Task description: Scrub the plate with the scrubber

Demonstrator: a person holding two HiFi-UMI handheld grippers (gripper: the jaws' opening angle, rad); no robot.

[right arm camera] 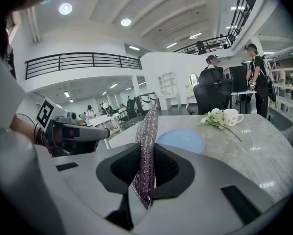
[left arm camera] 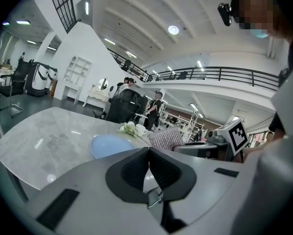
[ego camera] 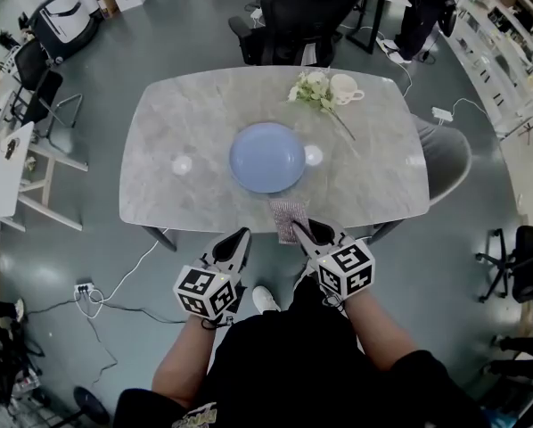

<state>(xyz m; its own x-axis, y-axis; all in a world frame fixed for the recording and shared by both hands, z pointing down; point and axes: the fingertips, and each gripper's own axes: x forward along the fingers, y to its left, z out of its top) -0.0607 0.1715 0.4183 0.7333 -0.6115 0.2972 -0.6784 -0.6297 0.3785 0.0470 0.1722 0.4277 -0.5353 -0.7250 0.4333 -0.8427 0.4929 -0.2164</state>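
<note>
right gripper (right arm camera: 146, 156) is clamped on the scrubber (right arm camera: 147, 129), a sparkly purple pad standing on edge between the jaws, most of it sticking out ahead of them. left gripper (left arm camera: 149, 153) is fully closed with nothing in it. both sit at the near edge of the marble table (ego camera: 186, 123), short of the work. blue plate (ego camera: 266, 157) lies flat mid-table, empty and loose, nothing bracing it. flower sprig (ego camera: 313, 90) and cup (ego camera: 345, 87) sit at the far side, apart from the plate.

step in hand, my read: bring the scrubber to the plate; scrubbing not started. notes:
- pad is edge-on to the plate. roll the right wrist so a broad face lands flat, else only a thin edge makes contact.
- pad looks floppy. press lightly, small circles, keep the jaws off the plate surface.
- plate will probably skate on smooth marble. pin its near rim with the closed left tips before loading it.
- work from the centre out to the rim, and keep strokes sideways rather than away, so the push doesn't drive the plate toward the flowers.
</note>
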